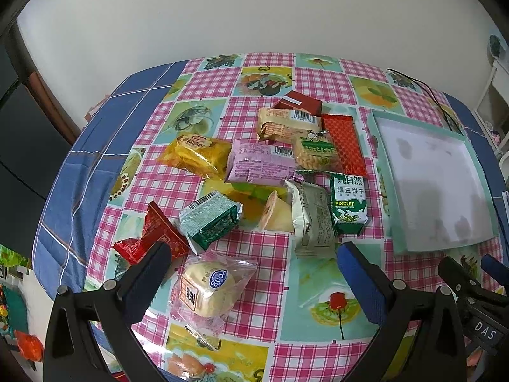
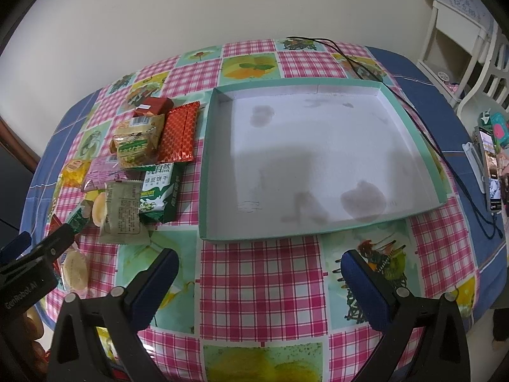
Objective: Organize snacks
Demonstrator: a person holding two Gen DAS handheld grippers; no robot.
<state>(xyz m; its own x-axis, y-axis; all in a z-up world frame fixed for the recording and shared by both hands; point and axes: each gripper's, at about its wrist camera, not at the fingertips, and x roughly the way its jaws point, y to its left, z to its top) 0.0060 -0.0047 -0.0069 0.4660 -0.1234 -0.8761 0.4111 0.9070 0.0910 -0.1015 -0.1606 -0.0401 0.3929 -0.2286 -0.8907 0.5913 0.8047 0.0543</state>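
Observation:
Several wrapped snacks lie heaped on the checked tablecloth: a yellow pack (image 1: 195, 156), a pink pack (image 1: 259, 165), a green biscuit pack (image 1: 348, 205), a red-orange pack (image 1: 345, 143) and a clear-wrapped bun (image 1: 206, 285). My left gripper (image 1: 251, 256) hovers open just short of the heap, the bun between its fingers' line and the table edge. An empty teal-rimmed white box (image 2: 410, 127) lies to the right of the heap. My right gripper (image 2: 261, 264) stands open in front of the box's near rim, holding nothing. The same heap (image 2: 140, 159) shows left in the right wrist view.
A black cable (image 2: 423, 133) runs across the table along the box's right side. A phone (image 2: 491, 172) and small items lie at the right table edge. A white chair (image 2: 477, 60) stands beyond. The wall is close behind the table.

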